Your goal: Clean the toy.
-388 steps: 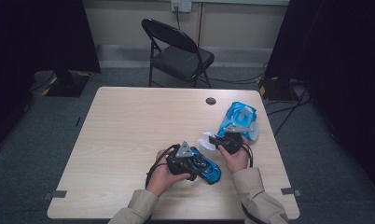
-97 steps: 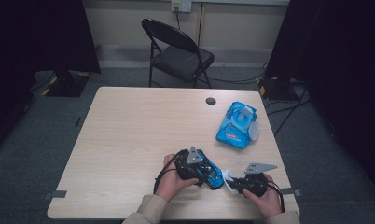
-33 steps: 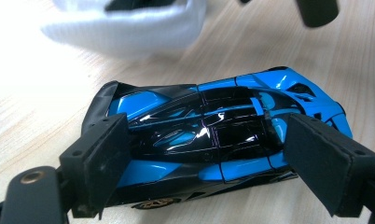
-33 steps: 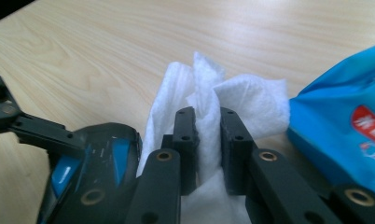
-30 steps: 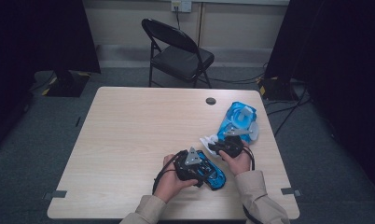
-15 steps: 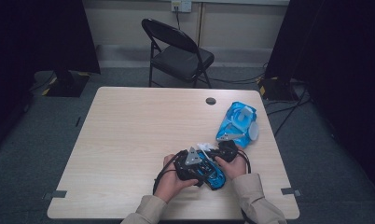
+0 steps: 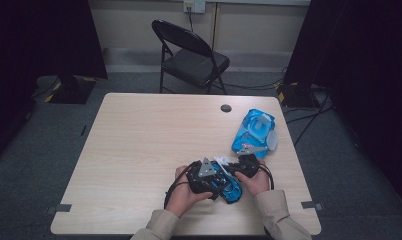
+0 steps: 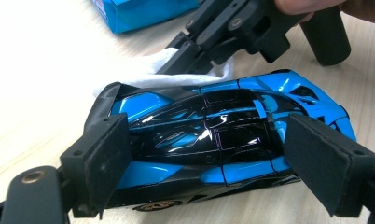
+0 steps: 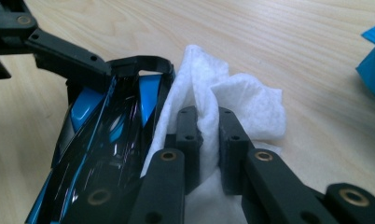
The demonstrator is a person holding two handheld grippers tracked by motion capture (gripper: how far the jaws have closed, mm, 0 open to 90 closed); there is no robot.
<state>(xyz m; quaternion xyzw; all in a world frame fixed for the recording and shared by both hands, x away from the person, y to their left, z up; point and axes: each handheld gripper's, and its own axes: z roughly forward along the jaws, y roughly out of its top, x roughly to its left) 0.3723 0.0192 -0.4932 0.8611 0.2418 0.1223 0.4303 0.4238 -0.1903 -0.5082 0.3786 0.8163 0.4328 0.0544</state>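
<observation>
Blue and black shiny plastic toy car (image 8: pixel 218 140) sits near the table's front edge, squeezed by my left gripper (image 8: pixel 223 172). It feels hard, light, slippery, so I hold its sides. My right gripper (image 9: pixel 209 154) pinches a soft white wipe (image 9: pixel 232 107) against it.

Glossy plastic toy car (image 8: pixel 213 140), soft white wipe (image 9: pixel 223 102)

In my right gripper view my own jaws hide the lower wipe (image 9: pixel 232 100), and the car (image 9: pixel 106 140) runs off the bottom edge. From above, my hands cover most of the car (image 7: pixel 231 187).
</observation>
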